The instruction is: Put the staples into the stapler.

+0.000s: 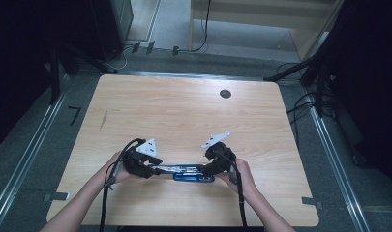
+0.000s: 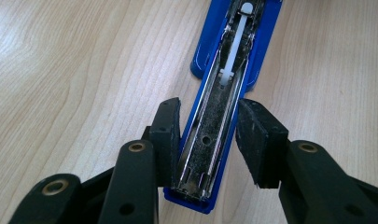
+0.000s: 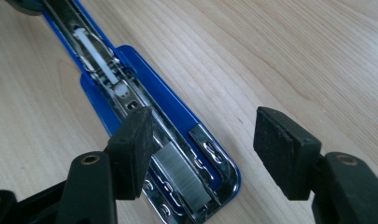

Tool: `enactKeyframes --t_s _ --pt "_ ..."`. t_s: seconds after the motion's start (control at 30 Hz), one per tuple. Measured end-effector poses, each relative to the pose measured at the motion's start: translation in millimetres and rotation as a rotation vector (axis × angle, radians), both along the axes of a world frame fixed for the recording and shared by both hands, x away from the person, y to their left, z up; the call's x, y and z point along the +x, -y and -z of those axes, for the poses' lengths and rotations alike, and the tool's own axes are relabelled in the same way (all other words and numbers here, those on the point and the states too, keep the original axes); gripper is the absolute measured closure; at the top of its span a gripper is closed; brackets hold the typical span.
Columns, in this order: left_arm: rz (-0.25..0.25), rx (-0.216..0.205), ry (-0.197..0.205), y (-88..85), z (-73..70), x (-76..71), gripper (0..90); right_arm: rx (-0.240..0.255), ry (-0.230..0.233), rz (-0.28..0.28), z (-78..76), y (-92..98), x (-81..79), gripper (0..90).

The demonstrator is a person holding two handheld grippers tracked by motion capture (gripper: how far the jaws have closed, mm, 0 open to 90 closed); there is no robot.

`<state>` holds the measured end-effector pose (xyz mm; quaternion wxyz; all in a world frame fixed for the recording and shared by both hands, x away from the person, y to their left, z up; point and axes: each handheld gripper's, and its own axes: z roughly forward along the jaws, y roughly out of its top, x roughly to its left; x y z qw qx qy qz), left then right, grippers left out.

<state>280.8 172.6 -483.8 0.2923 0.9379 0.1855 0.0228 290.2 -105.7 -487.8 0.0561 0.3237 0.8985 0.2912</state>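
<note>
Your left gripper (image 2: 209, 140) pinches the open stapler (image 2: 214, 130) on the counter (image 2: 74, 70) — a block of staples (image 3: 182, 175) lies in its tray; your right gripper's (image 3: 203, 151) jaws stand spread.

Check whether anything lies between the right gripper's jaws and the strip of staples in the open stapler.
Nothing visible does. The staple strip lies bare in the open blue stapler, between the right gripper jaws, which stand apart above it. The left gripper brackets the stapler's other end.

Blue stapler (image 2: 214, 135) open, flat, staples (image 3: 182, 175) loaded
</note>
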Motion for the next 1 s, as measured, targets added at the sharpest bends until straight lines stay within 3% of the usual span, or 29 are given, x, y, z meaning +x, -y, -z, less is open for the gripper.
enactKeyframes --t_s 0.33,0.7,1.0 --pt "0.003 0.008 0.000 -1.3 0.0 0.3 58.5 -0.016 -0.008 0.038 3.1 1.4 -3.5 41.2" --pt "-0.016 -0.019 -0.033 -15.3 1.2 -2.5 52.2 -0.009 -0.004 0.048 3.9 1.5 -4.9 41.5" --pt "-0.020 -0.027 -0.037 -18.3 3.3 -3.8 48.9 -0.013 0.009 0.052 4.0 0.8 -6.7 42.1"
